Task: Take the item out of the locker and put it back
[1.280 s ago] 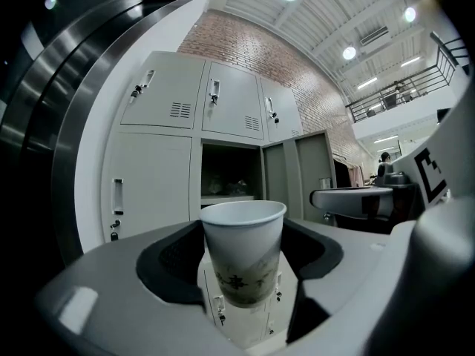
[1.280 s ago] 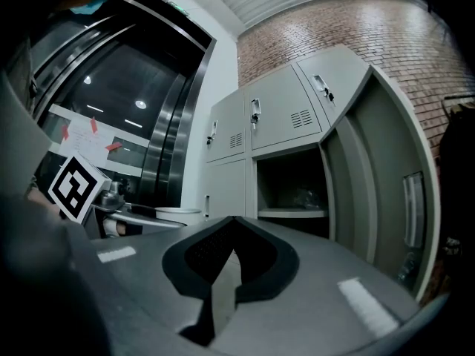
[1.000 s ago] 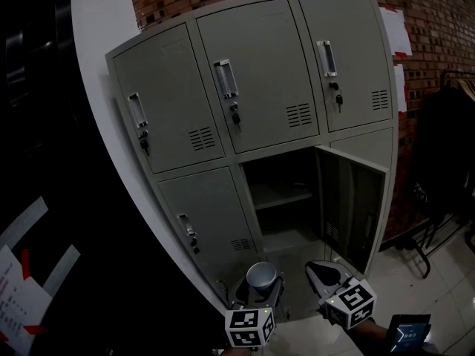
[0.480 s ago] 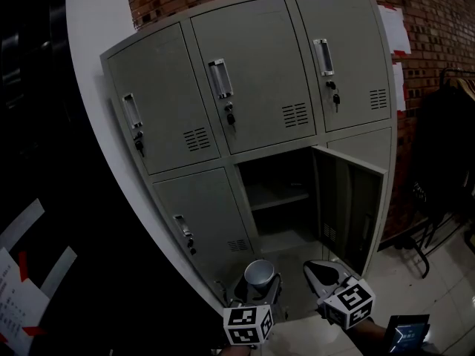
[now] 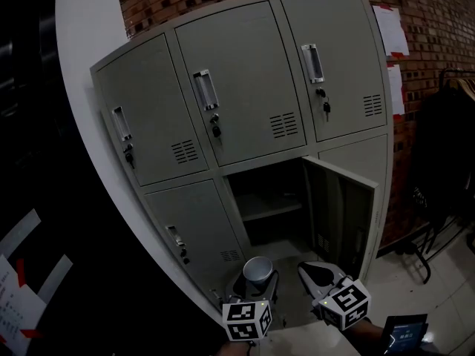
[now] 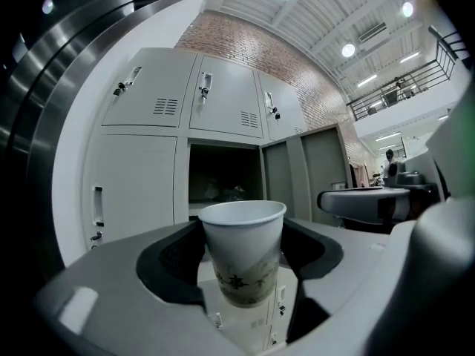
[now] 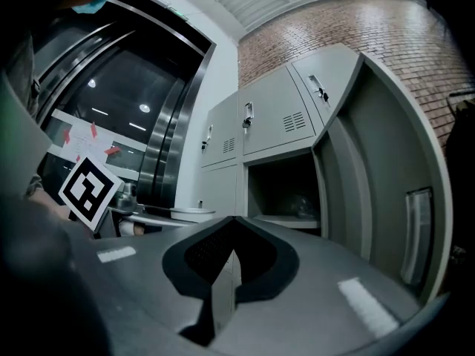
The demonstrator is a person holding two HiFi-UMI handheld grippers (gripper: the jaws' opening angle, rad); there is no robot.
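Two grippers in frame, one item.

**Head view:** the left gripper (image 5: 257,280) carries a white paper cup (image 5: 257,270) upright, mouth up. It sits outside and below the open compartment (image 5: 267,199) of the grey locker (image 5: 245,117), in front of the opening. The right gripper (image 5: 316,273) is beside the cup, also below that compartment and under its swung-out door (image 5: 343,213). An inner shelf (image 5: 272,208) crosses the compartment. The cup looks empty from above, but it is too small here to be sure.

**Left gripper view:** the jaws are spread wide, with dark pads against both sides of the cup (image 6: 243,252), gripping the upper wall just under the rim. The cup stands straight with the printed lower half hanging below the pads. The open compartment (image 6: 223,176) is directly behind it.

**Right gripper view:** the jaws are pressed together with nothing between them. This gripper (image 7: 226,262) points toward the open compartment (image 7: 286,188), with the door (image 7: 386,184) to the right of it.

**Handling, my read:**
- The cup is light and thin-walled, so it should crush or go oval under much squeeze, and the waxy wall may slip.
- The rolled rim is the stiffest part, so the present hold high on the wall looks sensible.
- Keep pressure minimal and the cup vertical.
- Set the base flat on the compartment's shelf or floor before releasing, because a light cup tips easily if a pad drags on it.
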